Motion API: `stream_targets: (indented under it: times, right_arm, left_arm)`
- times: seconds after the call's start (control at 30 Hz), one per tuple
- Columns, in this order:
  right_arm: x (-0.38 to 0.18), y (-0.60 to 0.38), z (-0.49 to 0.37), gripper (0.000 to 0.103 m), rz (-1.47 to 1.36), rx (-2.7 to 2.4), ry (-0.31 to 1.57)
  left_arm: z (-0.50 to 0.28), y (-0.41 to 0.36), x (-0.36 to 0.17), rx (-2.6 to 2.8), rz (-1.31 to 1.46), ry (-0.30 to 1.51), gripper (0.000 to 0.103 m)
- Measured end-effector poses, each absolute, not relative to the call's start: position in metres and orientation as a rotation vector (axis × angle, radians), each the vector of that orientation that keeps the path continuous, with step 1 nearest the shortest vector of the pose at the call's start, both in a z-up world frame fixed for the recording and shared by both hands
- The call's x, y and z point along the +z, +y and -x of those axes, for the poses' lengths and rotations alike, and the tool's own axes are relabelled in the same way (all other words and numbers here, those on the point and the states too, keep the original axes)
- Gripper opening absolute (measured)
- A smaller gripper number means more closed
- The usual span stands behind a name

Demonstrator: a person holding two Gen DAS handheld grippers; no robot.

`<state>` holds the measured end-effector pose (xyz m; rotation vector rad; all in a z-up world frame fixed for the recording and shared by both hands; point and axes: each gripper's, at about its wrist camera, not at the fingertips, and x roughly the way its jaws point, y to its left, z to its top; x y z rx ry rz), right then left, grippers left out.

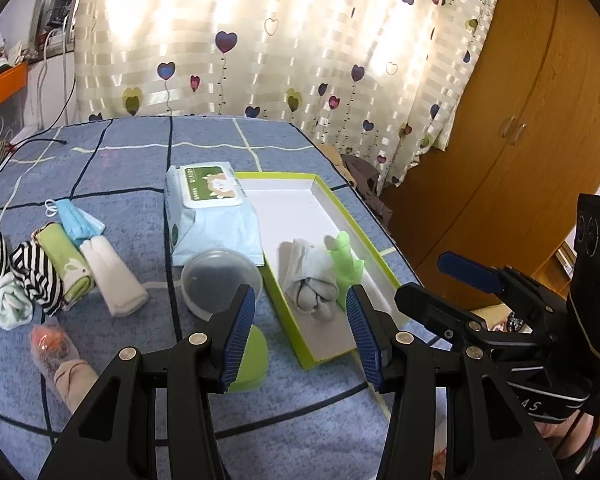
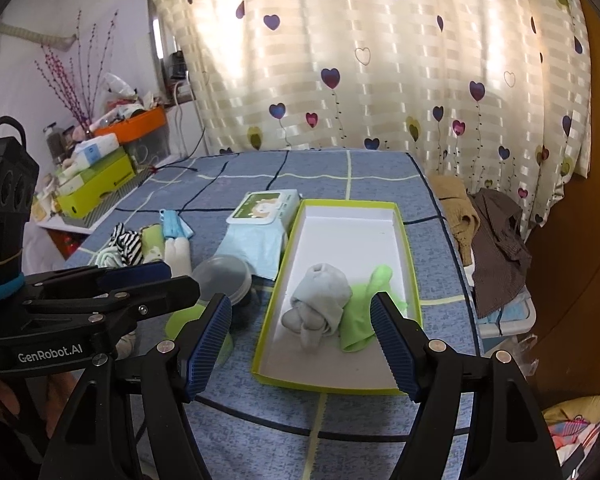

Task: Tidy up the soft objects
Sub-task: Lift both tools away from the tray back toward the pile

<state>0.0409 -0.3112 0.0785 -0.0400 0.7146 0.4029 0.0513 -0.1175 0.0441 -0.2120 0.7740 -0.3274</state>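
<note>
A green-rimmed white box (image 1: 342, 208) (image 2: 406, 240) lies on the blue bed cover. Inside it lie a grey rolled sock (image 1: 310, 280) (image 2: 320, 304) and a light green cloth (image 1: 346, 258) (image 2: 364, 308). To the left lie rolled soft items: striped socks (image 1: 36, 274) (image 2: 126, 242), a green roll (image 1: 66, 258), a white roll (image 1: 112, 278), a blue mask (image 1: 78, 220) and a mint sock (image 1: 8, 306). My left gripper (image 1: 300, 334) is open and empty, near the box's front end. My right gripper (image 2: 300, 340) is open and empty, above the box's near end.
A wet-wipes pack (image 1: 210, 212) (image 2: 262, 220) lies left of the box, with a clear round lidded tub (image 1: 220, 280) (image 2: 224, 276) and a green lid (image 1: 250, 360) in front. A wrapped item (image 1: 56, 352) lies at front left. Clothes (image 2: 496, 240) hang off the bed's right. A wooden wardrobe (image 1: 520, 120) stands at right.
</note>
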Motion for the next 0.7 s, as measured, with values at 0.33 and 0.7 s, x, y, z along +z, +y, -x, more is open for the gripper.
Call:
stream_targets:
  times: [0.33,0.7]
  right_arm:
    - [0.082,-0.295,-0.034,0.072,0.065,0.426,0.713]
    - [0.086,-0.278,-0.027,0.072,0.086,0.45,0.709]
  left_arm:
    - [-0.044,-0.099,0.045,-0.305,0.253,0.762,0.049]
    - [-0.038,-0.084,0.043,-0.269,0.27,0.762,0.049]
